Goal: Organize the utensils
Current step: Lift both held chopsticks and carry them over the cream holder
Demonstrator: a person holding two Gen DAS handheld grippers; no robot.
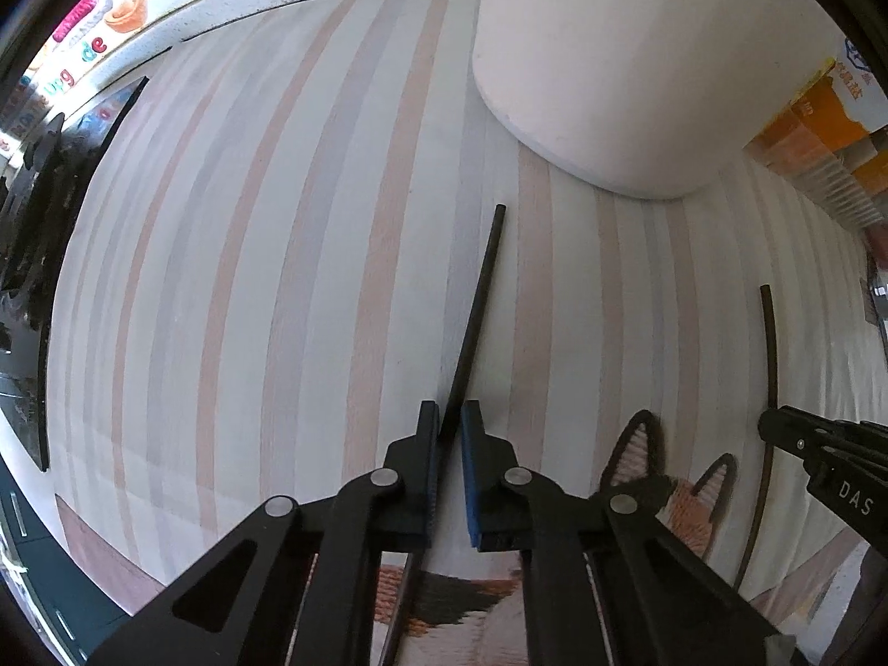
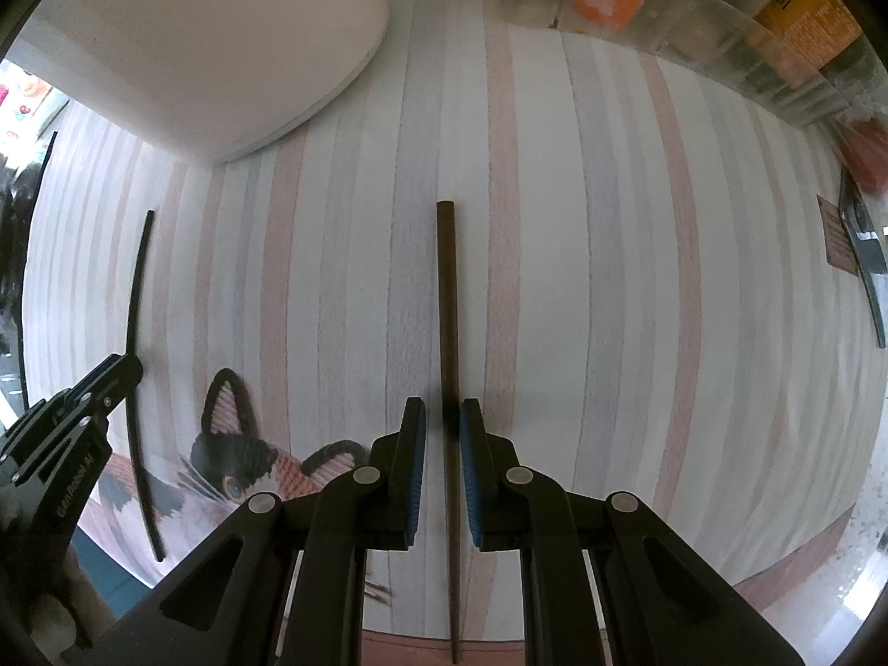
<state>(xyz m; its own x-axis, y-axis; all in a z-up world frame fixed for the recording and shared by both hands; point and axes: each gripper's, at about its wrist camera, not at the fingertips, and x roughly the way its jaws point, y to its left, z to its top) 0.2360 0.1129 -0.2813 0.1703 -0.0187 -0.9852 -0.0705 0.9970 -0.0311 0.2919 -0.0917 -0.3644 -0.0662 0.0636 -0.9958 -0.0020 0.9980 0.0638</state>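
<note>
**Two chopsticks, one in each gripper**

While I look down through both wrist cameras, I see a woven placemat [image 1: 288, 255] with soft grey, pink and white stripes and a stitched cat figure [image 2: 233, 460] at its near edge. The left gripper [image 1: 450, 433] is clenched on a thin black chopstick [image 1: 478, 299]; the stick is straight, matte and round, and its long axis runs away from the camera, leaning a little to the right toward a smooth white cylindrical container [image 1: 610, 66]. The right gripper [image 2: 442, 427] is grasping a brown chopstick [image 2: 447, 288], a wooden-looking rod with a blunt far end, thinner toward the near end; its long axis goes almost straight ahead along the stripes. Both sticks lie low over the placemat, well apart from each other. At the far right stands a clear plastic organizer [image 2: 694, 11] with orange packets.
</note>
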